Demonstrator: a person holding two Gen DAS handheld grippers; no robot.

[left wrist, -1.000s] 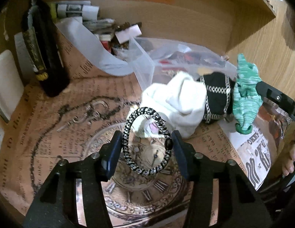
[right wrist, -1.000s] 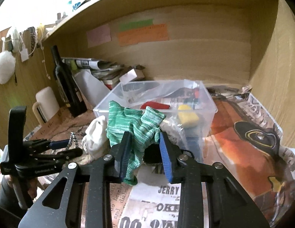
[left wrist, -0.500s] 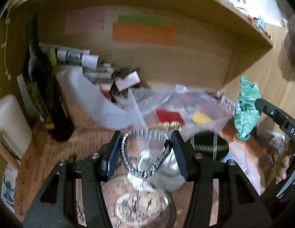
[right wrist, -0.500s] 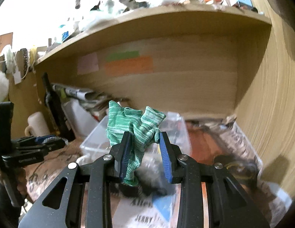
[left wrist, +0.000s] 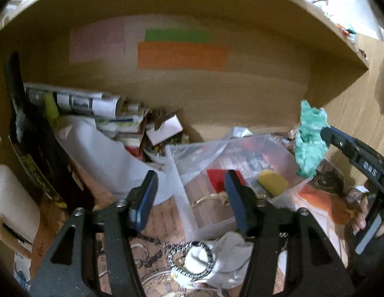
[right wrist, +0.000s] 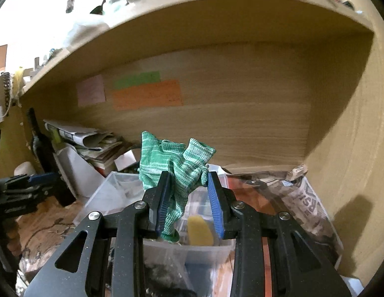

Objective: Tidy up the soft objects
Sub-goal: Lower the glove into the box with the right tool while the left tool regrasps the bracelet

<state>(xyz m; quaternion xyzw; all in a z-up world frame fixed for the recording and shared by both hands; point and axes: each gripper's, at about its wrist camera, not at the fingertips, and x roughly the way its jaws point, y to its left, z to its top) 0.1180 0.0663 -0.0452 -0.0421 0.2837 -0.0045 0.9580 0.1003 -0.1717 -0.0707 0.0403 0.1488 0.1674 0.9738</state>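
My right gripper (right wrist: 189, 193) is shut on a crumpled green knit cloth (right wrist: 177, 160) and holds it in the air over the clear plastic bin (right wrist: 112, 193). The cloth also shows in the left wrist view (left wrist: 309, 138), held by the right gripper (left wrist: 325, 133). My left gripper (left wrist: 192, 190) is open and empty above the near edge of the clear bin (left wrist: 204, 225). A black-and-white braided band (left wrist: 190, 262) lies below it on the table, against a white soft cloth (left wrist: 229, 252). The bin holds a yellow sponge (left wrist: 272, 182) and a red item (left wrist: 216, 178).
A dark bottle (left wrist: 36, 148) stands at the left by a white mug (left wrist: 13, 205). Rolled papers and boxes (left wrist: 112, 116) crowd the back left corner. A wooden shelf (right wrist: 216, 12) hangs overhead; wooden walls close the back and right. Printed paper (right wrist: 308, 203) covers the table.
My left gripper rose and opened, and the braided band dropped to the table by the white cloth. My right gripper lifted the green cloth higher and carried it over the bin.
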